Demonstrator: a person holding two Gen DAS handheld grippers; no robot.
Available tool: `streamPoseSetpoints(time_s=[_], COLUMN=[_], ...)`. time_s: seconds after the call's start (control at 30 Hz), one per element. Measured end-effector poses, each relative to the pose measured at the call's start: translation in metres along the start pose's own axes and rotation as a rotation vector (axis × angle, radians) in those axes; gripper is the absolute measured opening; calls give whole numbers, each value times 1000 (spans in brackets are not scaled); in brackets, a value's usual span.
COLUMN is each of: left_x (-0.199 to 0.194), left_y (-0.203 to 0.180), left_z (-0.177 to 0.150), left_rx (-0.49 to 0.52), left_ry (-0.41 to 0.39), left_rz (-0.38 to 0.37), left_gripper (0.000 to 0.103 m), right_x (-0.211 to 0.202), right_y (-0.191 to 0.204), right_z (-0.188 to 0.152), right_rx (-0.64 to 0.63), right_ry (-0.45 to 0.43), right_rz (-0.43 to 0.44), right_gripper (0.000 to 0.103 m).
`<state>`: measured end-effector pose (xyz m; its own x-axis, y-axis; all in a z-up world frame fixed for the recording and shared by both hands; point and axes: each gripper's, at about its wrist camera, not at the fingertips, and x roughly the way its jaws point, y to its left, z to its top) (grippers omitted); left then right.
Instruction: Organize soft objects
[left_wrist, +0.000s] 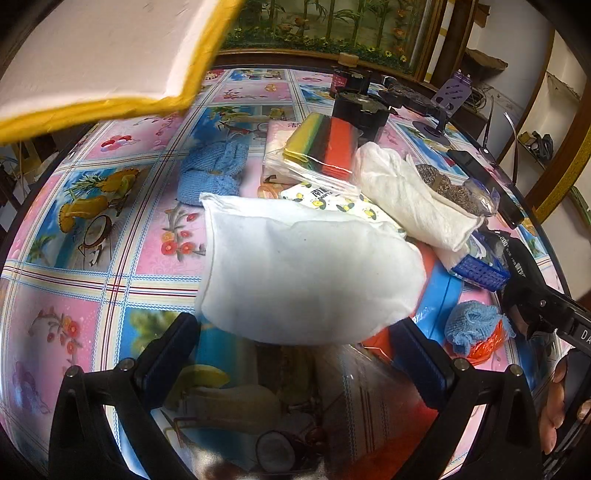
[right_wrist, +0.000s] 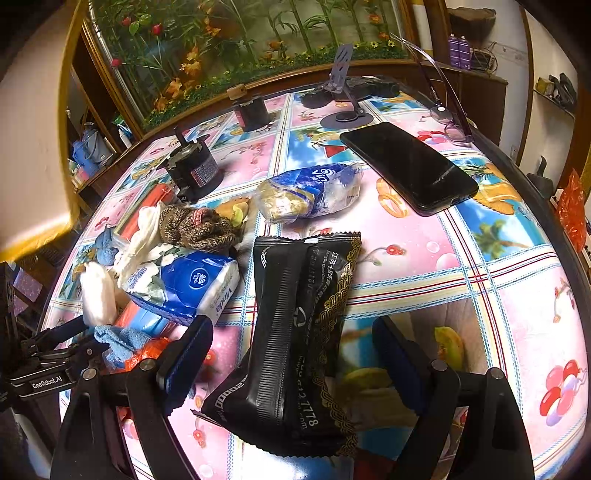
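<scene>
While both grippers' fingers (left_wrist: 173, 354) stand wide, holding nothing, a plump white pillow (left_wrist: 306, 273) lies ahead of the left pair, a glossy black pouch (right_wrist: 295, 332) between the right.

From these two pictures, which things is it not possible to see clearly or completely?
- Left wrist view: the white pillow hides most of the orange and blue pack under it.
- Left wrist view: the white and yellow foam block is cut off by the top-left edge and blurred.
- Right wrist view: small print on the black packet is too small to read.
- Right wrist view: the glasses are thin, lenses barely visible.
</scene>
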<state>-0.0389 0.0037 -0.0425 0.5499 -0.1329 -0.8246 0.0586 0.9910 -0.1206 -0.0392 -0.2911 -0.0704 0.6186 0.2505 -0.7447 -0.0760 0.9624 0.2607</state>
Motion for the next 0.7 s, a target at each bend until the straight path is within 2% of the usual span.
streamPoseSetpoints(time_s=[0.7], left_x=[0], left_y=[1], left_z=[-1], left_rx=[-15], left_ry=[-4], left_rz=[12], left_gripper=[103], right_x=[1], right_y=[0], right_z=[1], right_rx=[-4], right_ry=[3], right_rz=[-4], right_gripper=[91])
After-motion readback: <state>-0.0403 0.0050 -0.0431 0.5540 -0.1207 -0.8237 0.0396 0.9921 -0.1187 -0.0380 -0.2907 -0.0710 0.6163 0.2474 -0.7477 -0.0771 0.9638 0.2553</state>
